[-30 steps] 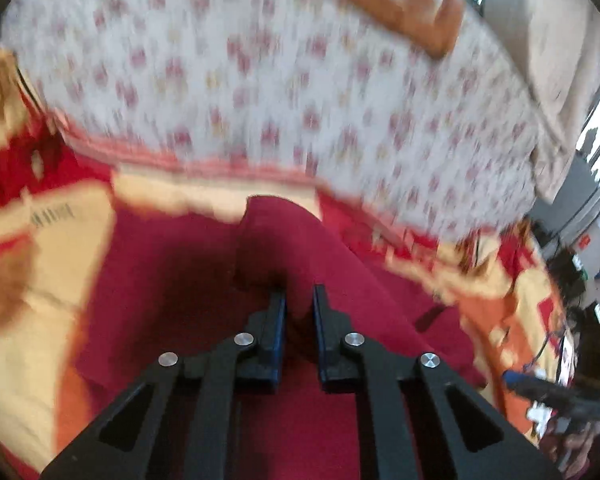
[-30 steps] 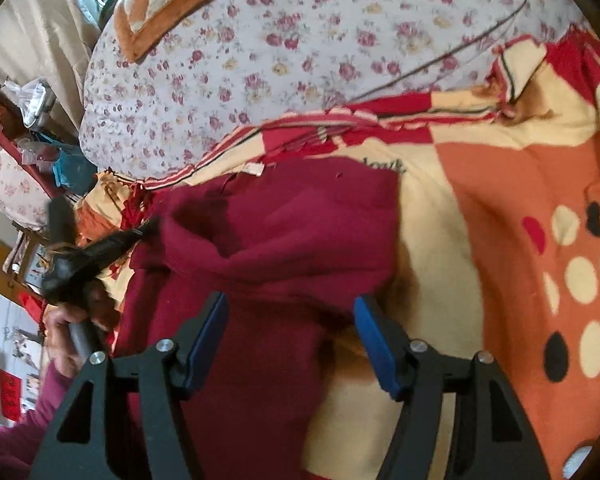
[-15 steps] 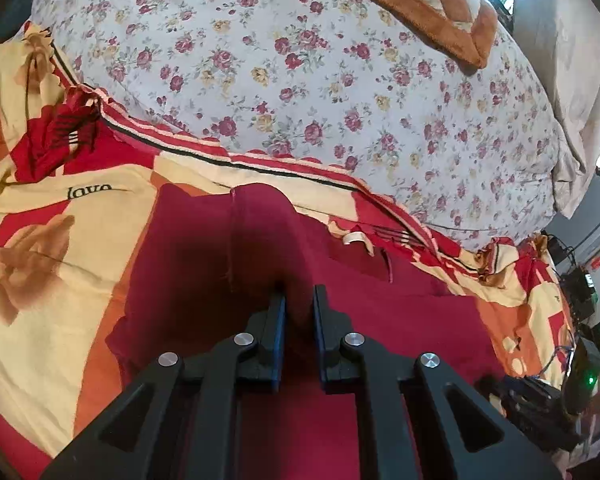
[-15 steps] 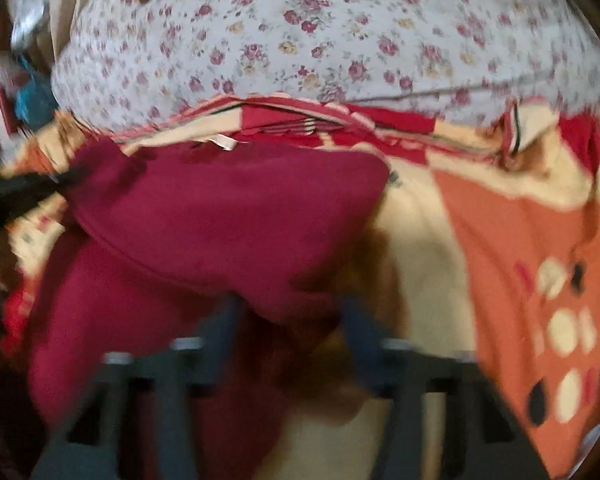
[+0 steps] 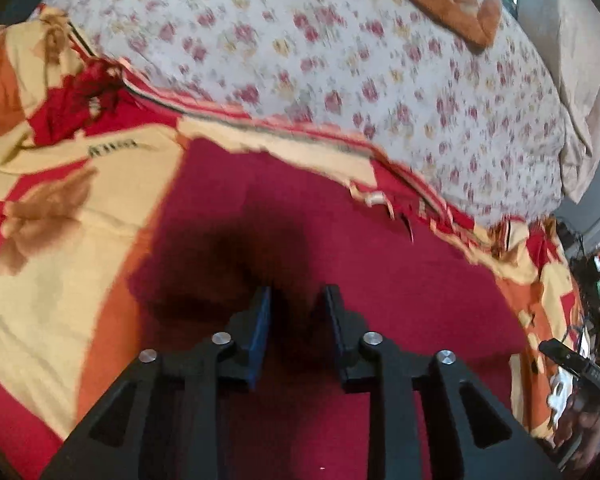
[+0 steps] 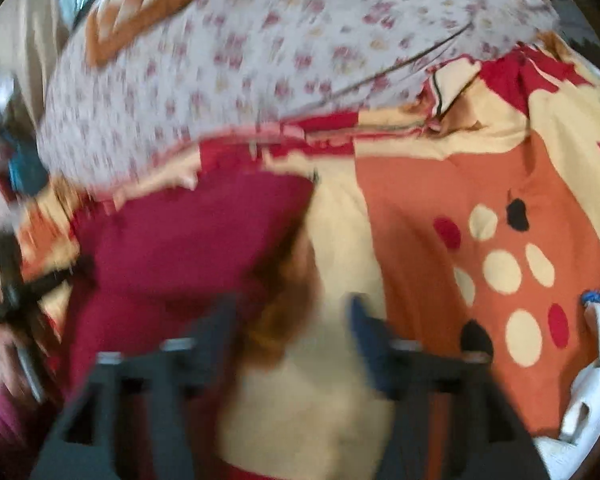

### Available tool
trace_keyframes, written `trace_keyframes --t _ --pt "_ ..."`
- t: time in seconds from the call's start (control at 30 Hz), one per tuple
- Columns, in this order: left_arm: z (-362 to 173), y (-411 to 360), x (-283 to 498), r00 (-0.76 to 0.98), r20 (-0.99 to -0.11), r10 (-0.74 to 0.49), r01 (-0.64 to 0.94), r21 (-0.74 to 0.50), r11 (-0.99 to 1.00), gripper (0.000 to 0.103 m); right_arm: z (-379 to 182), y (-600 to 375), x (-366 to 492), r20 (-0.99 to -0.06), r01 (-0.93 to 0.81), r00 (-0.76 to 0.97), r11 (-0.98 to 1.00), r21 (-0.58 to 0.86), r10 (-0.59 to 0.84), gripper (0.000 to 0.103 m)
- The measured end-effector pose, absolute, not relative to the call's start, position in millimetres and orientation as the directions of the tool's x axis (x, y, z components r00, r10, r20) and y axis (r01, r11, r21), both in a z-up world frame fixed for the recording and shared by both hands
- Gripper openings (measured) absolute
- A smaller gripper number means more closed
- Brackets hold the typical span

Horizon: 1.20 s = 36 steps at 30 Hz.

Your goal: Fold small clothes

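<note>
Fingers (image 5: 263,320) of left gripper (image 5: 298,300) hovering apart over soft maroon garment (image 5: 340,248); right gripper (image 6: 292,312) spreading wide beside it, above fleecy patterned blanket (image 6: 440,184).

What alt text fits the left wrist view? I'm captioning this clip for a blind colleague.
The left gripper hovers with its jaws parted over a dark red garment lying flat on a red, cream and orange blanket. A floral bedsheet lies beyond; the picture is motion-blurred.
</note>
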<state>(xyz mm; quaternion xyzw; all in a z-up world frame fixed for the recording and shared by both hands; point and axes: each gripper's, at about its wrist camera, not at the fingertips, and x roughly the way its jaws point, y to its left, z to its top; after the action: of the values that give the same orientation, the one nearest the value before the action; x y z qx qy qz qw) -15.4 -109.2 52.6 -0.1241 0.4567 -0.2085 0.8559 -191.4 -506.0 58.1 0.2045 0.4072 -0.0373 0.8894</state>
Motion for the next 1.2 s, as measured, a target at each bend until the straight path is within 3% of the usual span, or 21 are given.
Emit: trace_keyframes --t 0.23,0.33,0.37,0.43,0.57,0.63,0.67,0.7,0.8,1.0,1.2 --pt "60.3 -97.5 -6.3 0.528 -0.732 -0.431 0.193 -0.391 0.9 0.005 13.0 -493.7 -94.3 -0.785 0.261 0.588 0.873 0.412 0.194 0.075" --pt "72.1 -88.9 -13.4 0.569 -0.72 -0.398 0.198 -0.349 0.916 0.005 17.6 -486.6 -90.1 -0.774 0.226 0.614 0.906 0.357 0.151 0.018" --pt "76.5 -85.5 -15.2 0.585 -0.714 -0.386 0.204 -0.331 0.921 0.006 26.9 -481.6 -95.0 -0.764 0.212 0.638 0.934 0.289 0.091 0.012" --pt "80.4 -82.5 -13.6 0.599 -0.713 -0.364 0.211 -0.299 0.931 0.009 35.5 -477.9 -102.5 -0.757 0.236 0.652 0.959 0.155 -0.038 0.011" --pt "72.0 -83.3 -0.7 0.571 -0.74 -0.356 0.191 -0.302 0.934 0.009 12.8 -490.3 -96.8 -0.813 0.277 0.582 0.941 0.195 -0.003 0.011" --pt "68.6 -83.4 -2.4 0.567 -0.74 -0.362 0.195 -0.306 0.932 0.009 21.7 -490.1 -102.5 -0.801 0.302 0.596 0.939 0.163 -0.053 0.026" --pt "66.9 -83.4 -3.7 0.568 -0.744 -0.352 0.193 -0.296 0.936 0.009 28.4 -490.0 -106.0 -0.796 0.332 0.597 0.933 0.138 -0.095 0.043" --pt "64.9 -82.9 -4.8 0.567 -0.748 -0.345 0.191 -0.289 0.938 0.009 35.8 -489.4 -109.9 -0.784 0.347 0.61 0.929 0.132 -0.116 0.053" --pt "58.4 -78.0 -5.3 0.559 -0.76 -0.331 0.171 -0.285 0.943 0.009 56.6 -472.7 -118.2 -0.744 0.275 0.666 0.945 0.175 -0.056 0.053" --pt "50.9 -68.6 -9.3 0.567 -0.762 -0.312 0.114 -0.303 0.946 0.013 48.5 -352.8 -79.4 -0.739 -0.1 0.632 0.97 0.222 0.234 0.051" --pt "50.6 -68.2 -18.2 0.569 -0.76 -0.313 0.124 -0.297 0.947 0.019 11.5 -255.0 -6.1 -0.795 -0.231 0.542 0.958 0.168 0.271 0.049"
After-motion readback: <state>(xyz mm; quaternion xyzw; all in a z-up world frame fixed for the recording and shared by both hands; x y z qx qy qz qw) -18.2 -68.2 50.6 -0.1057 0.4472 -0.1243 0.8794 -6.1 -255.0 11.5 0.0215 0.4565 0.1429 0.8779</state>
